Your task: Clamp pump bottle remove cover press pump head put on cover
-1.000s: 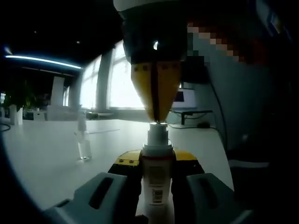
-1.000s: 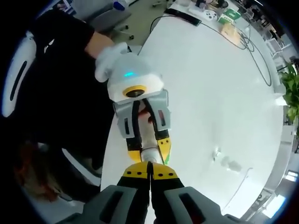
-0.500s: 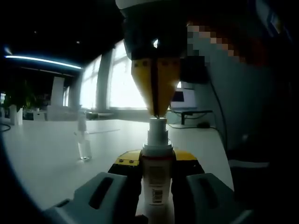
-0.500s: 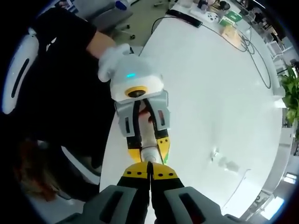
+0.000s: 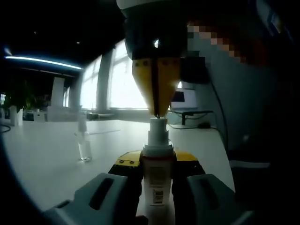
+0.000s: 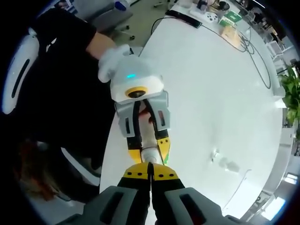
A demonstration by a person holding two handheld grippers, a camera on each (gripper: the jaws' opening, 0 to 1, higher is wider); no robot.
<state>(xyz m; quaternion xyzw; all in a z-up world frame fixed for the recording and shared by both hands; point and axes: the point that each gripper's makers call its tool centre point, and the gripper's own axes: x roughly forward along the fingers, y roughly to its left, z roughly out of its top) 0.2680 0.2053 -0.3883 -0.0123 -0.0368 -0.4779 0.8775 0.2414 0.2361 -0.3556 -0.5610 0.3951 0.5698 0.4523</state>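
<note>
My left gripper (image 5: 157,161) is shut on the white pump bottle (image 5: 157,183) and holds it upright above the white table (image 6: 211,84). The right gripper (image 5: 157,115) comes down from above with its yellow jaws shut, its tips resting on the top of the bare pump head (image 5: 158,129). In the right gripper view, the right gripper (image 6: 150,165) points down at the pump head (image 6: 150,154), which stands between the left gripper's (image 6: 149,151) jaws. The clear cover (image 5: 84,145) stands apart on the table to the left, also visible as the cover (image 6: 222,161).
A person in dark clothes (image 6: 61,84) stands at the table's near edge. Cables (image 6: 253,42) and small items (image 6: 225,16) lie at the far end of the table, and a plant (image 6: 291,89) stands at the right. A monitor (image 5: 185,99) sits behind the bottle.
The right gripper's tips have risen slightly, and the pump head has come up with them. The left gripper and the bottle are unchanged.
</note>
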